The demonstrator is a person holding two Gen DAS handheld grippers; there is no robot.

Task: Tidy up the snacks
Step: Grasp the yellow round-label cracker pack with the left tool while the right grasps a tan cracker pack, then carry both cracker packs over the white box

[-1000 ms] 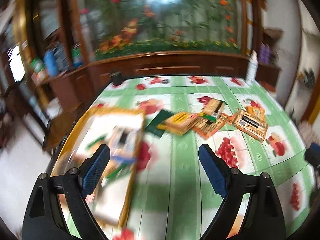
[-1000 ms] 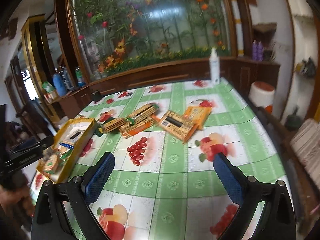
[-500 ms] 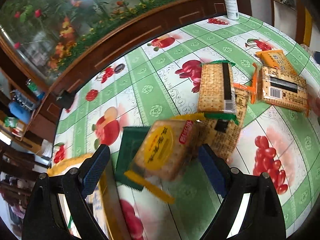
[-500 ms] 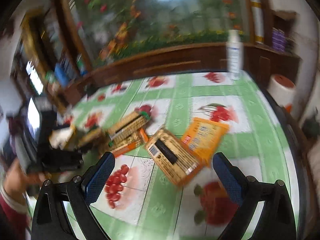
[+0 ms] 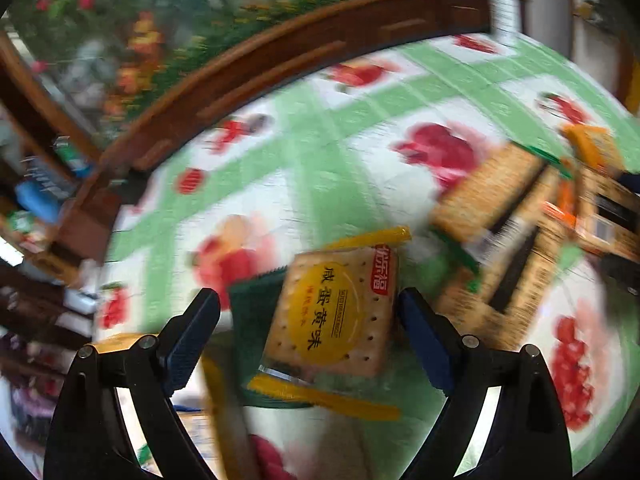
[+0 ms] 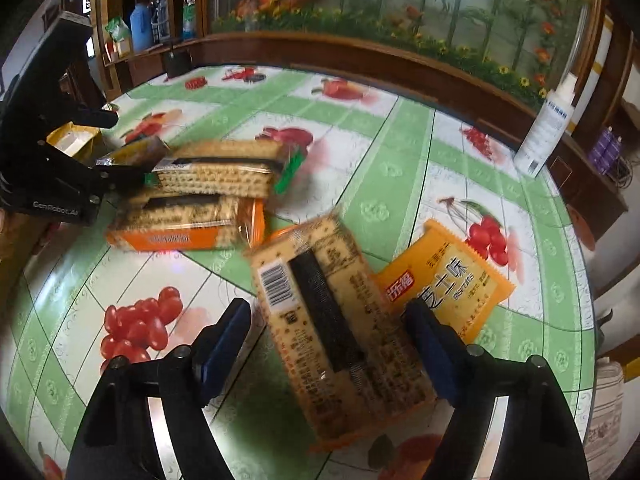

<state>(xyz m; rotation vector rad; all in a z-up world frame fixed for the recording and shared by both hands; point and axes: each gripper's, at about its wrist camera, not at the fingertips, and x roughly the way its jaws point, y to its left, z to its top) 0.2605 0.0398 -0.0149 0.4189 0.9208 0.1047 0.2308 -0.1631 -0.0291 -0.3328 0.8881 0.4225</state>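
Snack packs lie on a green fruit-print tablecloth (image 6: 392, 168). My left gripper (image 5: 306, 304) is open and straddles a square yellow cracker pack (image 5: 336, 320), which lies on a dark green packet (image 5: 248, 300). The left pad stands clear of the pack and the right pad is at its edge. My right gripper (image 6: 326, 312) has its jaws closing around a long cracker pack with a barcode (image 6: 332, 328). The left pad is still apart from that pack. An orange biscuit packet (image 6: 448, 284) lies partly under it on the right.
Two more long cracker packs (image 6: 216, 172) (image 6: 184, 220) lie stacked at the left, by the left gripper (image 6: 126, 146). A yellow tray (image 6: 76, 140) sits at the far left edge. A white bottle (image 6: 548, 128) stands at the back right, in front of a wooden ledge.
Both grippers dropped toward the snack pile and rolled. The left one came off the tray and over the yellow pack. The right one's jaws narrowed around the barcode pack.
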